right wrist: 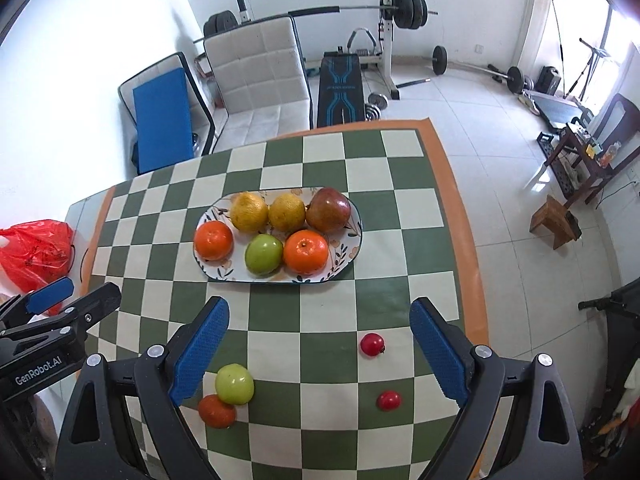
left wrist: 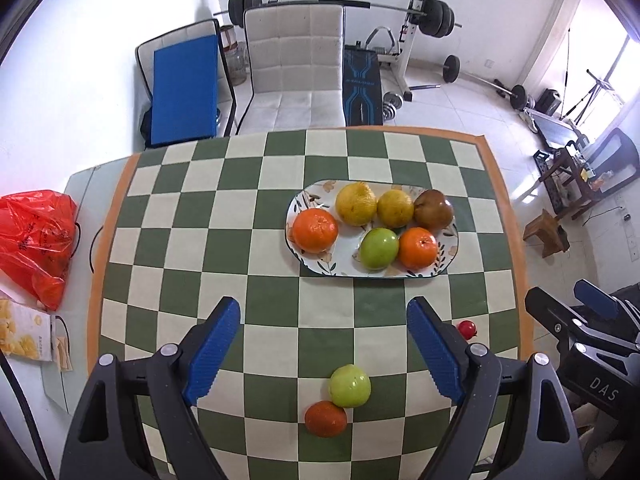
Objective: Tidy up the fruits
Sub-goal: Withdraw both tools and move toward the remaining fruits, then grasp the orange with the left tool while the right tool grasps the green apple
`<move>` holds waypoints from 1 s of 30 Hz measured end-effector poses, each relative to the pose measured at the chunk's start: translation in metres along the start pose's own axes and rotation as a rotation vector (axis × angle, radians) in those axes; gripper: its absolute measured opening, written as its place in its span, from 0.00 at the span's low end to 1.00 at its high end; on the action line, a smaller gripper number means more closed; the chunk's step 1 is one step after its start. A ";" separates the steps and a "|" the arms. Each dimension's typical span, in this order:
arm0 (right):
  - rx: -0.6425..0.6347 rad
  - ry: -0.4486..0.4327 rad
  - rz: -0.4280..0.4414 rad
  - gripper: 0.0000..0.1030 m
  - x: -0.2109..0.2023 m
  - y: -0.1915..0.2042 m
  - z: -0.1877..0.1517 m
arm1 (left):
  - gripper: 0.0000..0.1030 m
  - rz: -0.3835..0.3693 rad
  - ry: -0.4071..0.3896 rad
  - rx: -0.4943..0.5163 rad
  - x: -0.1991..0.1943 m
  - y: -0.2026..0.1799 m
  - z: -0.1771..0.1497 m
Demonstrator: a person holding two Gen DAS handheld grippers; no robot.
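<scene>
Left tongs (left wrist: 323, 311), right tongs (right wrist: 319, 311) both released, hovering above loose green apple (right wrist: 234, 384); plate (right wrist: 340, 266) holds six fruits.

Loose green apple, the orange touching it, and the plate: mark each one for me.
Loose green apple (right wrist: 234, 384), right wrist view, centre of its top face.
Orange touching it (right wrist: 216, 412), right wrist view, middle of its visible part.
Plate (right wrist: 354, 236), right wrist view, bare patterned rim at its right end.
</scene>
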State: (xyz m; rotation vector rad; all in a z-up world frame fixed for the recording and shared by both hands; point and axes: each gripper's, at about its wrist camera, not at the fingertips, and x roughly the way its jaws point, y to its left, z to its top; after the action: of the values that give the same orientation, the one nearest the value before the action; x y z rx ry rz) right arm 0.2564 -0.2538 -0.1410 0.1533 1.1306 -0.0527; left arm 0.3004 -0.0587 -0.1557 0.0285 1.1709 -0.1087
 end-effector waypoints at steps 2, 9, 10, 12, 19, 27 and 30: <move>-0.003 -0.020 -0.004 0.91 -0.014 0.001 -0.004 | 0.83 -0.001 -0.019 0.006 -0.011 -0.002 -0.003; 0.030 -0.077 0.012 0.91 -0.053 -0.005 -0.015 | 0.83 -0.011 -0.061 0.017 -0.037 -0.006 -0.015; 0.033 -0.080 0.013 0.91 -0.055 -0.006 -0.016 | 0.83 -0.011 -0.062 0.015 -0.038 -0.006 -0.016; 0.042 -0.085 0.012 0.91 -0.058 -0.008 -0.018 | 0.83 -0.007 -0.064 0.008 -0.039 -0.005 -0.018; 0.062 0.073 0.112 0.91 0.000 -0.003 -0.034 | 1.00 0.115 -0.012 -0.014 -0.012 0.009 -0.028; 0.052 0.430 0.257 0.86 0.150 0.052 -0.095 | 1.00 0.318 0.186 -0.057 0.061 0.062 -0.069; 0.075 0.526 0.289 0.79 0.192 0.069 -0.113 | 1.00 0.345 0.251 -0.081 0.080 0.079 -0.084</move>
State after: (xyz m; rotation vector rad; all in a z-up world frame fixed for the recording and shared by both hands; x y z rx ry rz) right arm 0.2448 -0.1616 -0.3554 0.4124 1.6200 0.2143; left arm 0.2619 0.0209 -0.2648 0.1753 1.4030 0.2535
